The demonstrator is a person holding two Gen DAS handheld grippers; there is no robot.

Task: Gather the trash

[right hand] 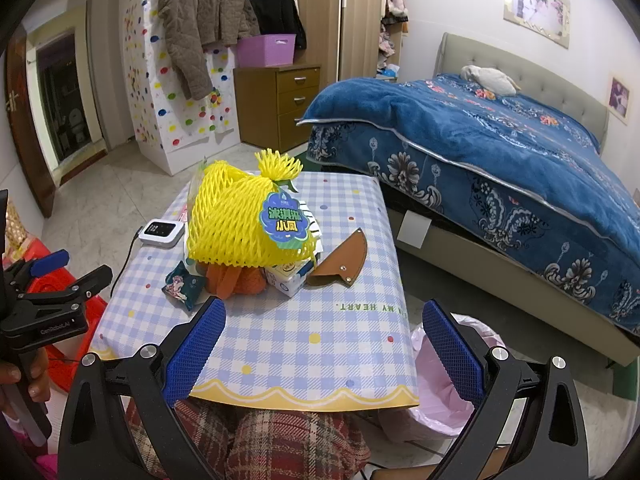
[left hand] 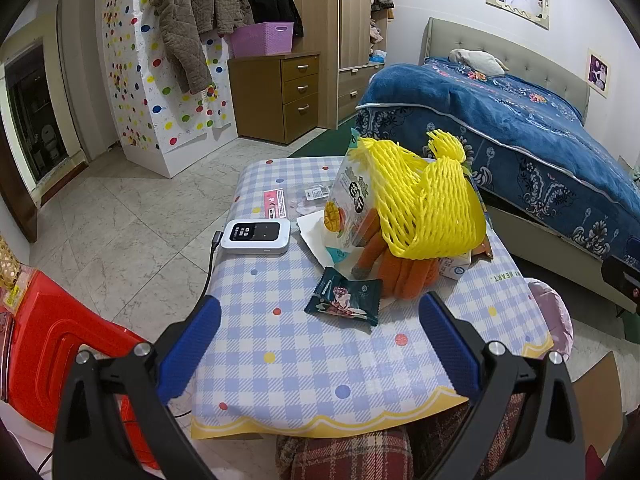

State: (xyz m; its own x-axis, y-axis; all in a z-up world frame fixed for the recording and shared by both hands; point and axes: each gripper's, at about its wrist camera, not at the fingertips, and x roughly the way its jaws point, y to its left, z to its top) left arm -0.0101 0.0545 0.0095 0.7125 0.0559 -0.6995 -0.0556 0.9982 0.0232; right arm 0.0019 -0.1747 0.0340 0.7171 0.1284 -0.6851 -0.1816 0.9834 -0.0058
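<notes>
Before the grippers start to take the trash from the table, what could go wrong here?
1. The white device with its cable lies close to the wrappers; a careless grab could drag it off the table.
2. The yellow foam net sits on top of the pile, so pulling it may topple the carton and the mango packet.
3. The pink-lined bin stands beside the table's edge; a release too early would likely miss it.

A home bedroom — bed (right hand: pixel 500 152) under blue quilt, hanging coats (left hand: pixel 192 12), wooden drawers (left hand: pixel 288 92).
</notes>
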